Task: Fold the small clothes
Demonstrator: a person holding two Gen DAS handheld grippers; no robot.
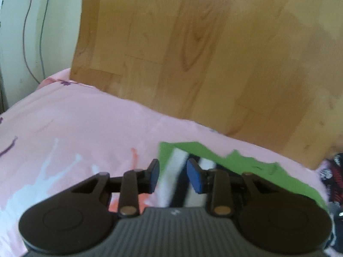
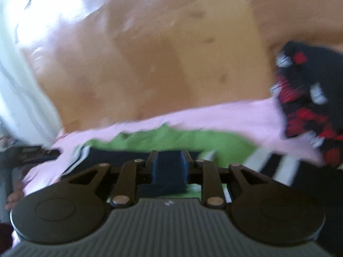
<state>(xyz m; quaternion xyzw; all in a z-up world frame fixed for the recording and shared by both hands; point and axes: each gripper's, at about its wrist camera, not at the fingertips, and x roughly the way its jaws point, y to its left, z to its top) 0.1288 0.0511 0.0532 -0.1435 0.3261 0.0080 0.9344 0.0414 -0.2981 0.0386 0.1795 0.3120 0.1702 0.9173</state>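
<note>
Green-edged striped clothing lies on a pink bedsheet, close to the sheet's far edge where the bed meets a wooden floor.

In the left wrist view, the left gripper hangs over this garment with its blue pads standing apart. A white stripe and a dark stripe of the cloth show through the gap below; the pads press on nothing that can be seen.

In the right wrist view, which is heavily blurred, the right gripper sits low over the same garment. Blue pads and a dark navy band of cloth merge in the blur, so I cannot tell whether the jaws pinch the fabric or merely stand close to it.

Beyond the right tongs, the green cloth spreads toward the far edge of the sheet, with white and dark stripes running off to the right. A black, red and white patterned fabric lies at the right end of the sheet, overhanging its edge; the left view catches it at its right border. A pale wall with a thin dark cable rises past the sheet's left far corner in the left view.
</note>
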